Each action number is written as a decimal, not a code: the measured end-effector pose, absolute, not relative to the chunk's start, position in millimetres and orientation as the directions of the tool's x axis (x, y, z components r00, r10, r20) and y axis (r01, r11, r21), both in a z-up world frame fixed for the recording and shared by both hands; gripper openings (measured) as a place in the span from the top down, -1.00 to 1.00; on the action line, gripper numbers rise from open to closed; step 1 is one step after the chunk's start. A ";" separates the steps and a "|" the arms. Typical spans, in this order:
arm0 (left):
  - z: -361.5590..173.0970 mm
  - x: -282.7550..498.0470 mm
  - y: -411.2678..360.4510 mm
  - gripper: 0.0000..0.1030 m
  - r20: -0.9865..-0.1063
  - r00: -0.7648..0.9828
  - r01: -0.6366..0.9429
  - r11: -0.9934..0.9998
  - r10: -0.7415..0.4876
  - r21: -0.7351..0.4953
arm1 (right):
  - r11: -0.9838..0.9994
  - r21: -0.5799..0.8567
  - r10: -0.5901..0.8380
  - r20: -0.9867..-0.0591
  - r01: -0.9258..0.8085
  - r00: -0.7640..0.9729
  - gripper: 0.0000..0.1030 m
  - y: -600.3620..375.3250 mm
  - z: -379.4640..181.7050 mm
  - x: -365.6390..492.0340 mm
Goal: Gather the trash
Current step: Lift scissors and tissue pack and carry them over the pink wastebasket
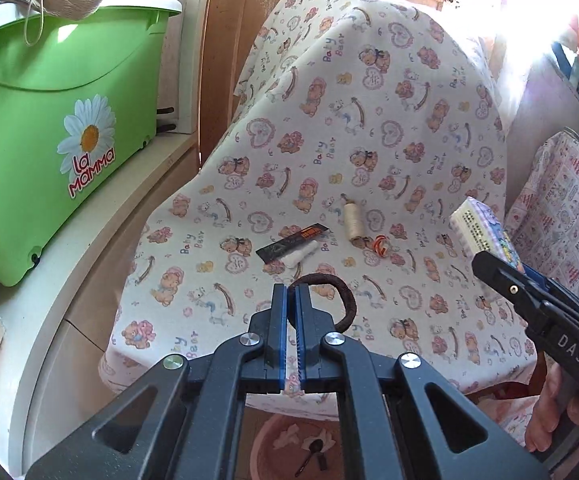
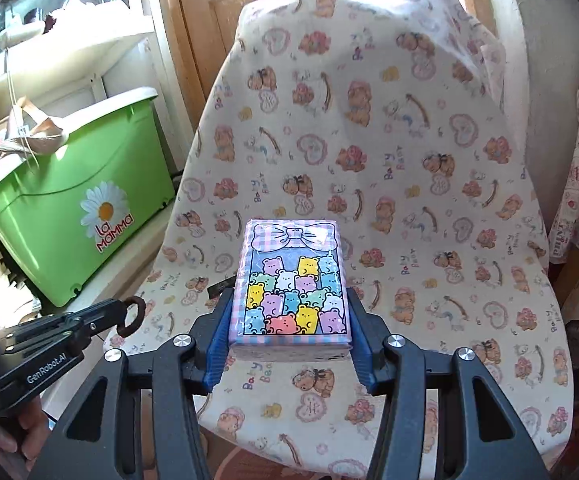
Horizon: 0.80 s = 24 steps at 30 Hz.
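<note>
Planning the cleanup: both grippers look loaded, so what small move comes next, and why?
Probably carry the brown hair tie, pinched in the left gripper, down over the pink basin below the chair, which already holds scraps. The right gripper clamps the tissue pack.

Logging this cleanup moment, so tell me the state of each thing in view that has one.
Left tongs: shut on the brown hair tie.
Right tongs: shut on the tissue pack, lifted off the seat.
Black wrapper: lying flat on the chair cloth.
Thread spool: lying on its side.
Orange scrap: loose beside the spool.
Pink basin: on the floor, holding scraps.
Green bin: lidded.
</note>
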<state>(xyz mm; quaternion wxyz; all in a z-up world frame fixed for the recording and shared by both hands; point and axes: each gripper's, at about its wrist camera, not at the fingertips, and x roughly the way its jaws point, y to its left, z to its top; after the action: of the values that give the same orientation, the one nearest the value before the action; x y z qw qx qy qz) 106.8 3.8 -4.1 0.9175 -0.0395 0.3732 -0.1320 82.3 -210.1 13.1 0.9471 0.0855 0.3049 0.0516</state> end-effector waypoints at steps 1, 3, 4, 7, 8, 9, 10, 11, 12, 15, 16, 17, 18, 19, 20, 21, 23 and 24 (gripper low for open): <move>-3.1 103.2 3.5 0.93 -0.674 0.686 0.214 0.961 -0.275 -0.175 | 0.982 0.181 0.145 -0.563 -0.049 0.814 -0.05 -209.7 14.8 73.4; -4.1 97.2 3.1 0.93 -0.677 0.680 0.213 0.959 -0.282 -0.186 | 0.985 0.161 0.143 -0.559 -0.062 0.817 -0.05 -207.1 15.7 56.2; -6.3 93.7 3.1 0.93 -0.683 0.672 0.213 0.958 -0.287 -0.194 | 0.984 0.164 0.153 -0.558 -0.072 0.816 -0.05 -206.1 15.1 48.0; -17.4 85.5 1.0 0.93 -0.713 0.632 0.218 0.953 -0.303 -0.212 | 0.975 0.197 0.198 -0.580 -0.100 0.790 -0.05 -202.5 8.3 29.5; -21.7 83.3 0.1 0.93 -0.725 0.615 0.221 0.950 -0.310 -0.219 | 0.970 0.218 0.220 -0.590 -0.109 0.777 -0.05 -201.8 5.1 23.7; -25.9 82.1 -0.8 0.93 -0.737 0.595 0.223 0.947 -0.319 -0.230 | 0.964 0.235 0.242 -0.603 -0.121 0.760 -0.05 -199.7 0.6 21.2; -31.5 80.8 -2.7 0.93 -0.754 0.565 0.231 0.941 -0.335 -0.246 | 0.961 0.243 0.260 -0.617 -0.135 0.742 -0.05 -197.3 -3.6 17.3; -37.6 80.0 -5.4 0.93 -0.771 0.530 0.243 0.934 -0.353 -0.261 | 0.958 0.242 0.278 -0.635 -0.156 0.720 -0.05 -193.3 -8.8 13.4; -43.3 78.8 -7.4 0.93 -0.785 0.505 0.244 0.931 -0.361 -0.271 | 0.958 0.231 0.284 -0.654 -0.173 0.701 -0.05 -188.4 -14.2 9.3; -57.9 76.4 -15.5 0.93 -0.822 0.440 0.252 0.928 -0.361 -0.273 | 0.960 0.213 0.281 -0.712 -0.184 0.644 -0.05 -178.8 -29.8 3.7; -61.8 75.5 -17.8 0.93 -0.831 0.426 0.253 0.929 -0.357 -0.270 | 0.954 0.233 0.301 -0.729 -0.191 0.614 -0.05 -177.5 -36.1 3.4; -65.3 74.7 -20.0 0.93 -0.841 0.414 0.255 0.931 -0.350 -0.262 | 0.948 0.257 0.318 -0.741 -0.188 0.591 -0.05 -177.7 -42.0 2.8; -68.2 74.0 -22.3 0.93 -0.849 0.402 0.261 0.932 -0.342 -0.252 | 0.943 0.279 0.332 -0.753 -0.182 0.568 -0.05 -178.1 -47.7 2.6; -71.4 72.9 -24.3 0.93 -0.860 0.388 0.267 0.933 -0.332 -0.239 | 0.939 0.294 0.344 -0.769 -0.179 0.539 -0.05 -178.1 -54.1 2.9; -74.4 72.4 -25.6 0.93 -0.868 0.378 0.269 0.935 -0.323 -0.231 | 0.936 0.306 0.351 -0.783 -0.174 0.513 -0.05 -178.8 -60.1 3.3; -77.3 72.1 -26.8 0.93 -0.876 0.365 0.269 0.937 -0.315 -0.225 | 0.935 0.314 0.355 -0.796 -0.166 0.490 -0.05 -179.4 -66.2 3.7; -84.3 72.6 -27.9 0.93 -0.895 0.335 0.262 0.942 -0.293 -0.210 | 0.932 0.326 0.361 -0.824 -0.157 0.437 -0.05 -179.8 -79.3 5.5; -88.4 73.2 -28.2 0.93 -0.903 0.322 0.255 0.945 -0.284 -0.206 | 0.934 0.327 0.358 -0.837 -0.147 0.414 -0.05 -180.1 -85.6 6.1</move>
<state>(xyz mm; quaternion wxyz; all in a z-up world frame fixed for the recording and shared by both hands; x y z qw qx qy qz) 73.2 -28.2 -88.4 0.8131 -0.0130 0.5579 -0.1660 6.1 -180.1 -85.6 0.8347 0.1017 0.5196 0.1513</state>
